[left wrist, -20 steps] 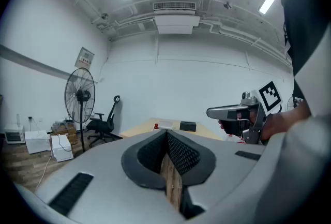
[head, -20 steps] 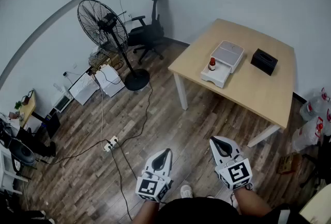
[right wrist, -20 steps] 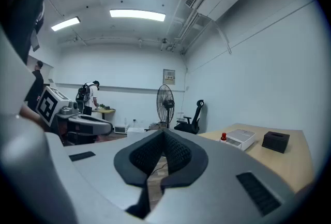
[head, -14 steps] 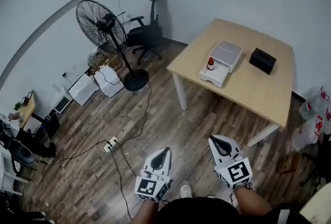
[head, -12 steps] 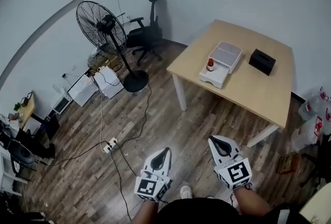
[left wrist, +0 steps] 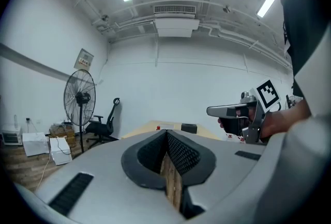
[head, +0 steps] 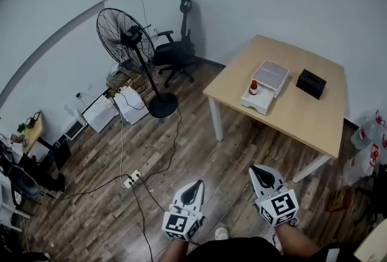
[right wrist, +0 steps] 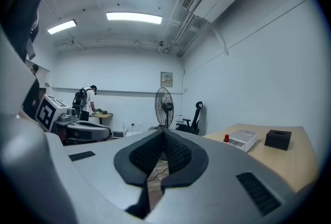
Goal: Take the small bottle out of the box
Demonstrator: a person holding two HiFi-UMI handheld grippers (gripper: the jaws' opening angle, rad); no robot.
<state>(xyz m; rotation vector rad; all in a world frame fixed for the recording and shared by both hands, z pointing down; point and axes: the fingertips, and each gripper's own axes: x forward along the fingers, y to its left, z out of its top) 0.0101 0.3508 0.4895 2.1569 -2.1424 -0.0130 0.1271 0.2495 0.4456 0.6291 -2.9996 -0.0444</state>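
The small bottle (head: 254, 86) has a red cap and stands in the open front part of a white box (head: 270, 76) on the wooden table (head: 302, 115). Both grippers hang far from it, low in front of the person over the wood floor. The left gripper (head: 195, 184) is shut with nothing in it, and so is the right gripper (head: 257, 169). In the right gripper view, past the shut right gripper (right wrist: 163, 135), the bottle (right wrist: 226, 138) and the box (right wrist: 244, 138) show small. The left gripper view shows its own left gripper (left wrist: 166, 135) closed, with the table (left wrist: 150, 128) far off.
A black box (head: 311, 83) lies on the table behind the white box. A standing fan (head: 129, 37), an office chair (head: 176, 49), cables and a power strip (head: 132, 178) are on the floor to the left. A person (right wrist: 86, 99) stands at a far desk.
The head view has shifted: table, fan and chair now sit a little lower and further right in the picture. Both grippers stay shut, low in front of the body.
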